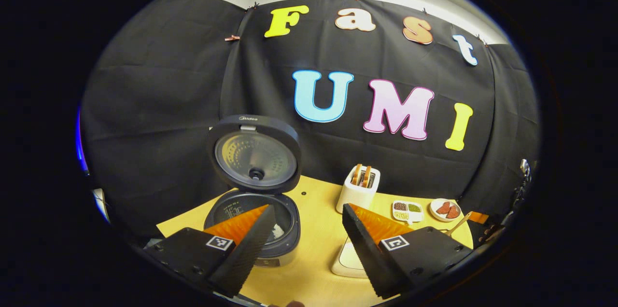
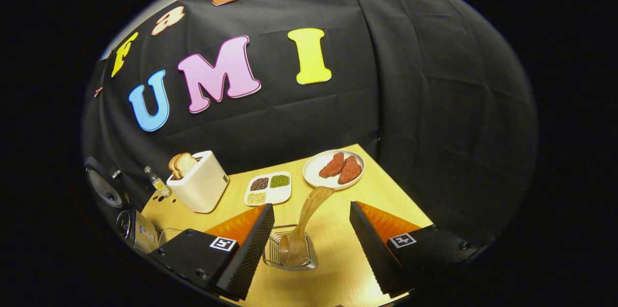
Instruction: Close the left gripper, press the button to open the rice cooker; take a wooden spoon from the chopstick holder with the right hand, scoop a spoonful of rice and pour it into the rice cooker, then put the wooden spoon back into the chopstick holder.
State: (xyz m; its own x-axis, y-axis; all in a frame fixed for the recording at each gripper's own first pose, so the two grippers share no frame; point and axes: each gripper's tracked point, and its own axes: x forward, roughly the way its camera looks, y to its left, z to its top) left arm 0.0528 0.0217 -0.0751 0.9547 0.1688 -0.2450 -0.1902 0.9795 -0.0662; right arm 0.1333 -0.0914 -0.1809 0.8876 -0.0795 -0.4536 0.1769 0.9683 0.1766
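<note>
In the left gripper view the rice cooker [image 1: 285, 244] stands open at the left, its round lid [image 1: 254, 154] raised upright. A bit of white rice [image 1: 277, 231] shows inside the pot. My left gripper [image 1: 309, 244] is open just in front of the cooker, with nothing between its fingers. In the right gripper view the wooden spoon [image 2: 309, 210] stands bowl-down in the wire chopstick holder [image 2: 271, 251], leaning to the right. My right gripper [image 2: 311, 246] is open above the holder, its fingers on either side of the spoon without touching it.
On the yellow table [image 2: 338, 258] stand a white toaster [image 2: 200, 186] with bread slices, a divided dish [image 2: 269, 188] of beans and a plate [image 2: 314, 167] with red pieces. A white container [image 1: 344, 261] lies under my left gripper's right finger. A small bottle [image 2: 157, 181] stands beside the toaster.
</note>
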